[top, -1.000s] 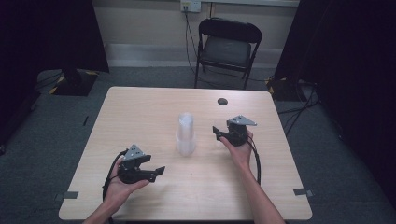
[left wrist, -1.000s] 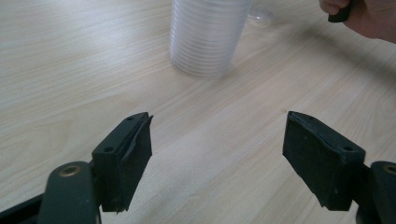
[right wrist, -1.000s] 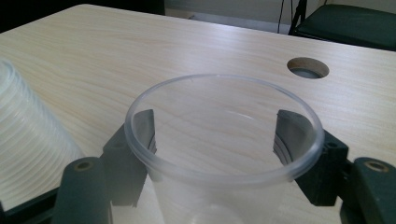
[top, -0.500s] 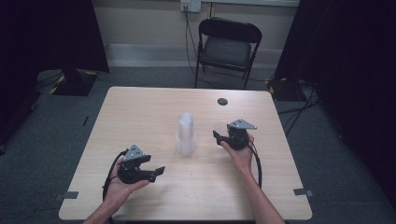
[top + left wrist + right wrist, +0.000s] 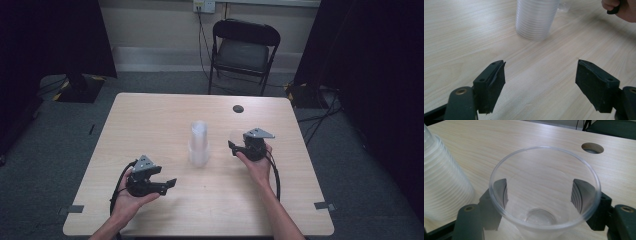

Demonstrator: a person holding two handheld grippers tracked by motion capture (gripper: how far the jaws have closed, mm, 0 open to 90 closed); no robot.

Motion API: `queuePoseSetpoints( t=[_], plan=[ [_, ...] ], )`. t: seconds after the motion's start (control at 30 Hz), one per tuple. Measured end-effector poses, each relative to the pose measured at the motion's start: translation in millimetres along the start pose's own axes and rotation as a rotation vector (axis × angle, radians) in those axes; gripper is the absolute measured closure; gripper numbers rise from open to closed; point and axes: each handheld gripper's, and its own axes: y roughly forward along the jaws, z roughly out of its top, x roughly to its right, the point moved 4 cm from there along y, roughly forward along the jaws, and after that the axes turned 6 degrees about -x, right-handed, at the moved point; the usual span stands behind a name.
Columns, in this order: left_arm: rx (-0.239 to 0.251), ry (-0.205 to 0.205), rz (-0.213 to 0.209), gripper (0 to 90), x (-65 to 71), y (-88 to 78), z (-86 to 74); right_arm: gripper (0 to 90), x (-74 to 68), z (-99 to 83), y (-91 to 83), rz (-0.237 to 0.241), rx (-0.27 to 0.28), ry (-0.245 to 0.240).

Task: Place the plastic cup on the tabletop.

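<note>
High view: showing a stack of clear cups (image 5: 199,145) standing mid-tabletop (image 5: 150,120), and just right of it a single clear cup (image 5: 235,137) sitting in the right tool (image 5: 234,145). Also showing the left tool (image 5: 167,184) resting well apart, gaping.

Left gripper view: spreading wide over bare wood, holding nothing, facing the stack.

Right gripper view: pinching the cup low on its wall from both sides, just easing a touch wider yet seemingly keeping contact.

Likely handling as very light, thin, springy and slick. Squeezing hard risking buckling or cracking. Gripping gently on the lower wall, under the rim, seeming safest.
</note>
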Motion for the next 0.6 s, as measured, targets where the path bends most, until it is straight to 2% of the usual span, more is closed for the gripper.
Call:
queuePoseSetpoints(
  t=[0.1, 0.23, 0.27, 0.33, 0.37, 0.6],
  plan=[
    [-0.003, 0.0, 0.0, 23.7, -0.3, -0.1, -0.1, 27.4, 0.4, -2.6, 2.8, 0.006, -0.026, 0.01],
    [0.003, -0.006, 0.001, 23.6, -0.6, -0.3, -0.1, 24.6, 2.2, -6.5, 6.0, 0.019, -0.034, 0.033],
    [-0.002, -0.005, 0.004, 23.6, -1.7, -0.7, -0.2, 21.2, 2.1, -8.1, 7.2, 0.039, -0.041, 0.048],
    [-0.001, -0.01, 0.001, 23.6, -1.7, -0.3, -0.2, 20.1, 1.9, -9.2, 8.1, 0.052, -0.053, 0.052],
    [-0.005, -0.01, 0.005, 23.3, -2.4, 0.0, -0.5, 17.7, 2.1, -11.6, 8.7, 0.069, -0.066, 0.074],
    [-0.009, -0.016, 0.013, 23.1, -4.4, 0.2, -0.4, 15.2, 5.5, -12.0, 0.8, 0.073, -0.066, 0.089]
  ],
)
